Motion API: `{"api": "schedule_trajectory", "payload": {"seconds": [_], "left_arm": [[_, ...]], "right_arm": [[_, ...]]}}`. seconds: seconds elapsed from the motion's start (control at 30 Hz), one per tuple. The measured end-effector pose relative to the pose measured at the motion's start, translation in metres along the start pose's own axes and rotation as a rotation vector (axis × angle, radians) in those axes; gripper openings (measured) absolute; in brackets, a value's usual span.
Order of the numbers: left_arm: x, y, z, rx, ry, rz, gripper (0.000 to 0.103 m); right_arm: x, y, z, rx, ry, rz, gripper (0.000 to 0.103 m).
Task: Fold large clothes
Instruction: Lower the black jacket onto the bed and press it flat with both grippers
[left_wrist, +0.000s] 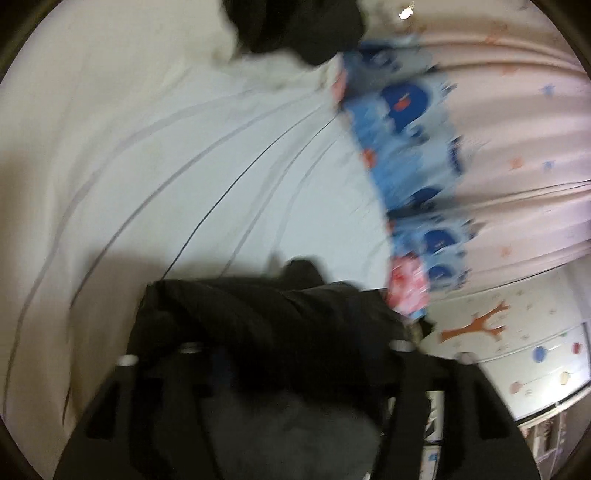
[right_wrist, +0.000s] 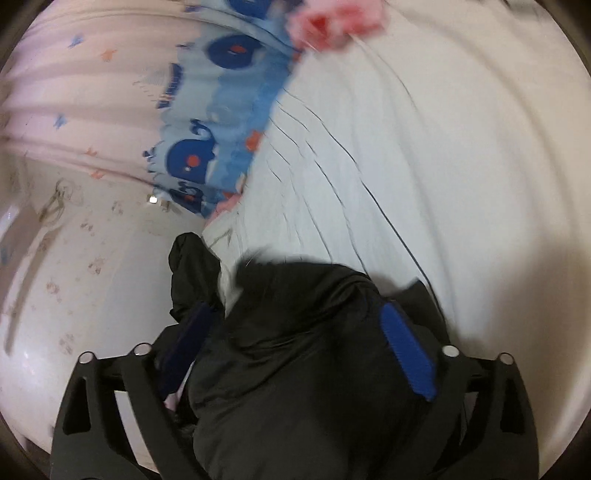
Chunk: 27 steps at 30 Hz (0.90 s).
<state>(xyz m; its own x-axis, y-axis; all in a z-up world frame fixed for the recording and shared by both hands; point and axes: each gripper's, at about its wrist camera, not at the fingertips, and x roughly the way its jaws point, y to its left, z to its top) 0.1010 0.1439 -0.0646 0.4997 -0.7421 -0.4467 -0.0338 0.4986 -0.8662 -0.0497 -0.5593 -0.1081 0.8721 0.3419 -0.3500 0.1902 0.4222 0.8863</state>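
Black garment (right_wrist: 295, 350) is lying bunched on white bed sheet (right_wrist: 406, 166), draping between the spread blue pads (right_wrist: 408, 350) of right gripper (right_wrist: 291, 328). Left gripper (left_wrist: 266, 354): cloth is covering its fingers, grip unclear. Blue patterned fabric (right_wrist: 221, 110) sits at 11 o'clock.

Both wrist views close over bed sheet (left_wrist: 207, 155), angled down; share blue patterned cloth (right_wrist: 225, 122).
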Motion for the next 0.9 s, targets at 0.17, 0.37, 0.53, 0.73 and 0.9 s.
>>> {"api": "schedule_trajectory", "payload": {"seconds": [0.17, 0.37, 0.53, 0.73, 0.9], "left_arm": [[-0.032, -0.045, -0.004, 0.102, -0.174, 0.018, 0.096], [0.035, -0.089, -0.032, 0.303, -0.088, 0.084, 0.096], [0.112, -0.066, -0.045, 0.355, 0.005, 0.249, 0.096], [0.137, -0.044, -0.047, 0.398, 0.024, 0.292, 0.096], [0.115, -0.07, -0.054, 0.42, -0.021, 0.335, 0.095]], "right_arm": [[-0.018, 0.083, -0.017, -0.287, -0.038, -0.093, 0.096], [0.065, 0.151, -0.043, -0.482, 0.051, -0.251, 0.096], [0.17, 0.126, -0.075, -0.699, 0.181, -0.588, 0.096], [0.193, 0.065, -0.067, -0.558, 0.236, -0.619, 0.096], [0.176, 0.087, -0.068, -0.594, 0.214, -0.641, 0.096]]}}
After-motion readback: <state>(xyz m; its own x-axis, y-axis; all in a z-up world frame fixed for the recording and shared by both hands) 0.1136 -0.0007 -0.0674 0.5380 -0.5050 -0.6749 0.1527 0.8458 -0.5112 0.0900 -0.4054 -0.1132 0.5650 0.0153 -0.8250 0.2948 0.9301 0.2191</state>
